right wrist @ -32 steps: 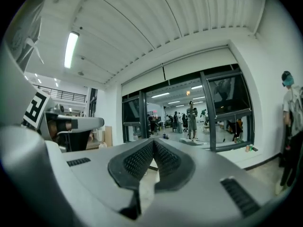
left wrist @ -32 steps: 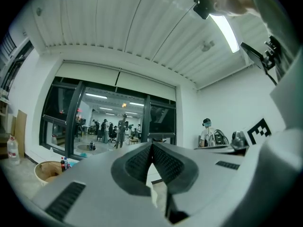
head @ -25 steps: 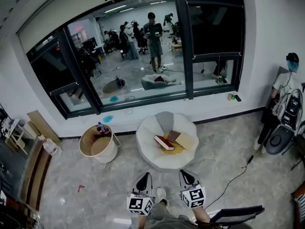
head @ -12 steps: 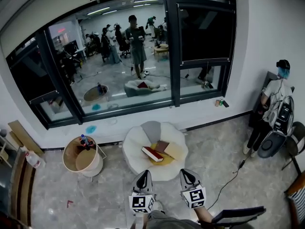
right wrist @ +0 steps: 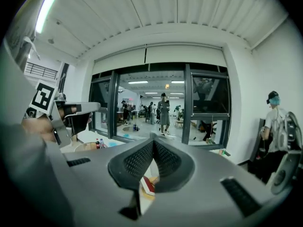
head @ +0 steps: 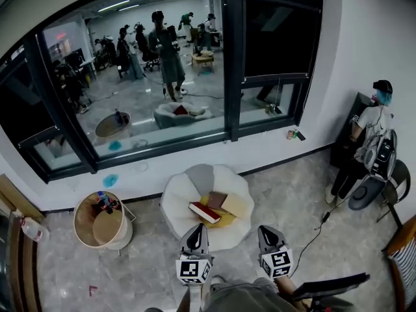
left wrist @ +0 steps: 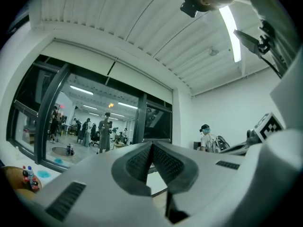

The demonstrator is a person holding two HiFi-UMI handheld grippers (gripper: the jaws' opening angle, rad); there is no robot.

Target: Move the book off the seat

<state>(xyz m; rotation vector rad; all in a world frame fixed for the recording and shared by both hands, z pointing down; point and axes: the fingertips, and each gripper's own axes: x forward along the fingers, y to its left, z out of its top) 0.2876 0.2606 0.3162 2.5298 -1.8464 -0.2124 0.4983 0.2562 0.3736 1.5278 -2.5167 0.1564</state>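
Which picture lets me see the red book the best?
The head view: the red book lies whole and in the open on the white seat. The right gripper view shows just a small red corner of it, low in the picture. The left gripper view does not show it.

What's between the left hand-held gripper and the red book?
Head view: only the front rim of the round white cushioned seat separates the left hand-held gripper from the red-covered book; nothing else lies there.

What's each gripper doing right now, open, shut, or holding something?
The left gripper is shut, holding nothing.
The right gripper is shut, holding nothing.
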